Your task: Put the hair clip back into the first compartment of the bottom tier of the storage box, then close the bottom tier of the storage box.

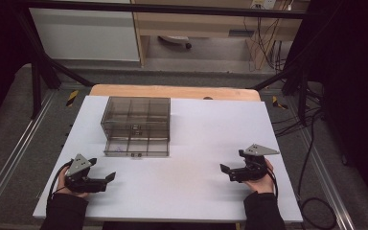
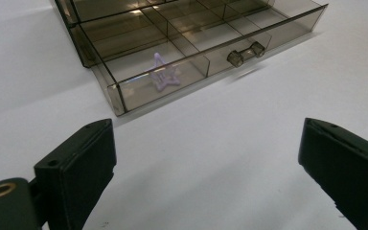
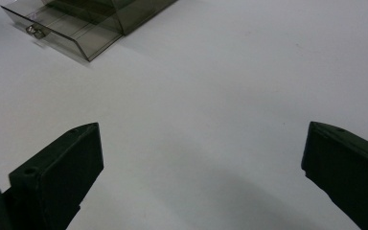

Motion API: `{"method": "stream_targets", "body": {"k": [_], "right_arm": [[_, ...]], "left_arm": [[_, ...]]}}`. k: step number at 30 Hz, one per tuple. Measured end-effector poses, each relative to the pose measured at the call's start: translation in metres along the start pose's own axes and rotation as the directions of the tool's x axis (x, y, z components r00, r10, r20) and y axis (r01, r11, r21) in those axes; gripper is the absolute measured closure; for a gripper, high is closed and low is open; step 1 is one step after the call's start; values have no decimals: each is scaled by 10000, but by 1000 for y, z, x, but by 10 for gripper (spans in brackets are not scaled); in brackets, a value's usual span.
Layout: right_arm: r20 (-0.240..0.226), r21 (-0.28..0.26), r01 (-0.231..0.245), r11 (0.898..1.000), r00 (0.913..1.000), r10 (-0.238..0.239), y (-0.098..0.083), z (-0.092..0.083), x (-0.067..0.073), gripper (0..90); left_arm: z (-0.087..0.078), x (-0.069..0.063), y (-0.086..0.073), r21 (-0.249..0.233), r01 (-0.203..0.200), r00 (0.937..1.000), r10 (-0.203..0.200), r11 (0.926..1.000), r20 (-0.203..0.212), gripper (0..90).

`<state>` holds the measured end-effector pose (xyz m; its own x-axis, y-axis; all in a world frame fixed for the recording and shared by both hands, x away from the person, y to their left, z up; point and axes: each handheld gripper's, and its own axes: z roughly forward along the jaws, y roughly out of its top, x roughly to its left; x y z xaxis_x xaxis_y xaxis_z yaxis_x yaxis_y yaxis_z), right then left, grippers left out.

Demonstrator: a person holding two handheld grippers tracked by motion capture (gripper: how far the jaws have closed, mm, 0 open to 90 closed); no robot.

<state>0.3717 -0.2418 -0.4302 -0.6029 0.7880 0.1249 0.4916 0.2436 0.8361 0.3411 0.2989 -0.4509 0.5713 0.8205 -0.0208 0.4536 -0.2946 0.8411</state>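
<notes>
Both tongs, left (image 1: 109,178) and right (image 1: 226,171), spread wide and empty on the white counter (image 1: 191,191), near the smoky drawer box (image 1: 136,125).

The drawer box (image 1: 135,125) is showing as smoky clear plastic, glossy and catching light. Inside its pulled-out drawer (image 2: 191,57), a small star (image 2: 163,74) is looking like pale purple translucent plastic. Under the box, the table (image 1: 196,191) is lying white, matt and smooth, with bare wood (image 1: 172,91) showing behind the box. The 2 grippers' jaws are looking like matt black plastic.
</notes>
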Motion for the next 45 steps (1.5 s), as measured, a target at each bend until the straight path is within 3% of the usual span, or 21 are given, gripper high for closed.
{"method": "stream_targets", "body": {"k": [13, 29, 45], "right_arm": [[98, -111, -223, 9997, 9997, 224, -16, -9, -8, 9], [94, -290, -275, 9992, 9996, 278, -19, -12, -8, 8], [68, -255, -290, 9993, 9995, 292, -21, -12, -8, 8]], "left_arm": [[2, -3, 2, 40, -27, 10000, 26, 10000, 71, 64], [7, -7, 6, 253, -6, 10000, 4, 9997, 85, 111], [16, -16, 14, 393, 81, 9997, -91, 9992, 242, 252]]}}
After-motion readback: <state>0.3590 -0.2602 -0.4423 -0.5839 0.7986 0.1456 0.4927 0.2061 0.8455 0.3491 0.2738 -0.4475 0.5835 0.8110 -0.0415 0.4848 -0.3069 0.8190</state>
